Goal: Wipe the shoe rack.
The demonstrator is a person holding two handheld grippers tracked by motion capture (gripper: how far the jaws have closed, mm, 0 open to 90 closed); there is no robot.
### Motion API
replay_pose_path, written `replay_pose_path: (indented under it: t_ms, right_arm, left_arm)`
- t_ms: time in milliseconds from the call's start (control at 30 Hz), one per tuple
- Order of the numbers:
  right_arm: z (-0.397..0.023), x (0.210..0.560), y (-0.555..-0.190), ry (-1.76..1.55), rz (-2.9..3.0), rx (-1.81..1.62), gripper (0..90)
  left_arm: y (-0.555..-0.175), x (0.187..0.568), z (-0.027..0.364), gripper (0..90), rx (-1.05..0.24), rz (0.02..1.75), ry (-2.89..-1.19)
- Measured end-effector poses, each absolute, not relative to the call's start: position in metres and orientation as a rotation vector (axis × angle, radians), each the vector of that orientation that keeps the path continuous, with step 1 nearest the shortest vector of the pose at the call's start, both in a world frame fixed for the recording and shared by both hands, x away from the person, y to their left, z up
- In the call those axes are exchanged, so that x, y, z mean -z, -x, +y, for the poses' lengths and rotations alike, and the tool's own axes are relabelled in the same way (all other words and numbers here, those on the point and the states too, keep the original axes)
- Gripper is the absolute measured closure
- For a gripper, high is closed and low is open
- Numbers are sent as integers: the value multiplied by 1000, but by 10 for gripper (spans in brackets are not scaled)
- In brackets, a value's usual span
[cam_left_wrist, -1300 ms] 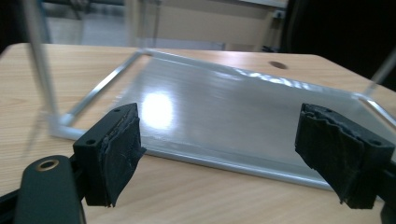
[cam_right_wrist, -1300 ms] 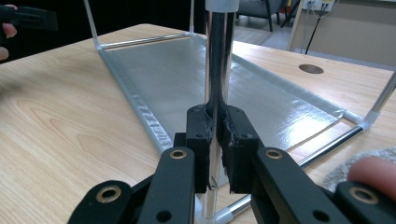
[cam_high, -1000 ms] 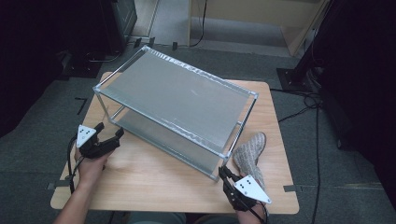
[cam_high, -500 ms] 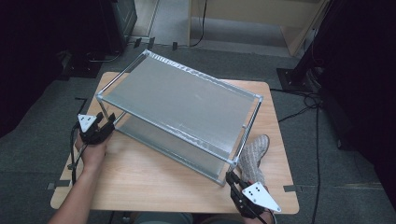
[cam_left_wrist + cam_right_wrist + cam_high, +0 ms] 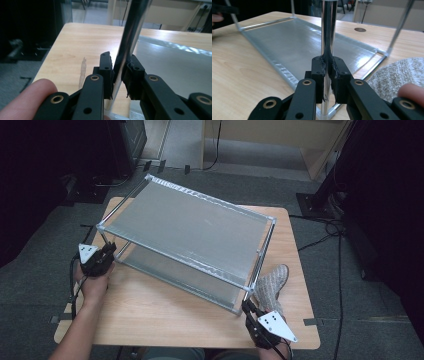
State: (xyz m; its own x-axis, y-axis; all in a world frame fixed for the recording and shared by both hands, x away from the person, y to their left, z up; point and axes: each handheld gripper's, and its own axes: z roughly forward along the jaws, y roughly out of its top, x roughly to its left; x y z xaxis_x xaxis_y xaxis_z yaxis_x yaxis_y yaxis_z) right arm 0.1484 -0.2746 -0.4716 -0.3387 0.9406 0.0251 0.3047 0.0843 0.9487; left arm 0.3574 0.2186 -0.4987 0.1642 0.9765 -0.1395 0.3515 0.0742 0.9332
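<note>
A two-tier silver metal rack (image 5: 190,227) stands slantwise on the wooden table (image 5: 160,315). My left gripper (image 5: 106,254) is at the rack's near left corner. Its jaws have just been closing and now clamp the chrome corner post (image 5: 127,40), as the left gripper view shows at the left gripper (image 5: 119,65). At the near right corner my right gripper (image 5: 248,307) is shut on the other front post (image 5: 327,30), pads pressed on both sides, seen close up at the right gripper (image 5: 327,65). The lower shelf (image 5: 299,42) lies behind it.
A grey knitted slipper (image 5: 270,285) lies on the table just right of the right post, close to my right hand. Bare wood stretches along the front edge between my hands. Cables (image 5: 330,235) run over the floor to the right of the table.
My left gripper has moved in toward the rack's left front post and closed on it. The right gripper has stayed clamped on its post.
</note>
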Motion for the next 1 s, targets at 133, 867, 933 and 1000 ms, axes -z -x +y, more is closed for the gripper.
replay_pose_path:
  t_ms: [133, 867, 933, 1000]
  right_arm:
    - [-271, 472, -159, -1278, 1703, -1244, 821]
    - [-261, 469, -251, -1508, 1622, -1055, 820]
    - [-263, 469, -259, -1515, 1615, -1046, 820]
    - [-263, 469, -269, -1529, 1607, -1038, 821]
  left_arm:
    - [-347, 500, 229, 777, -770, 1374, -1447]
    - [-271, 497, 251, 760, -670, 1458, -1479]
    - [-265, 497, 248, 761, -670, 1457, -1486]
    - [-260, 497, 247, 761, -668, 1456, -1491]
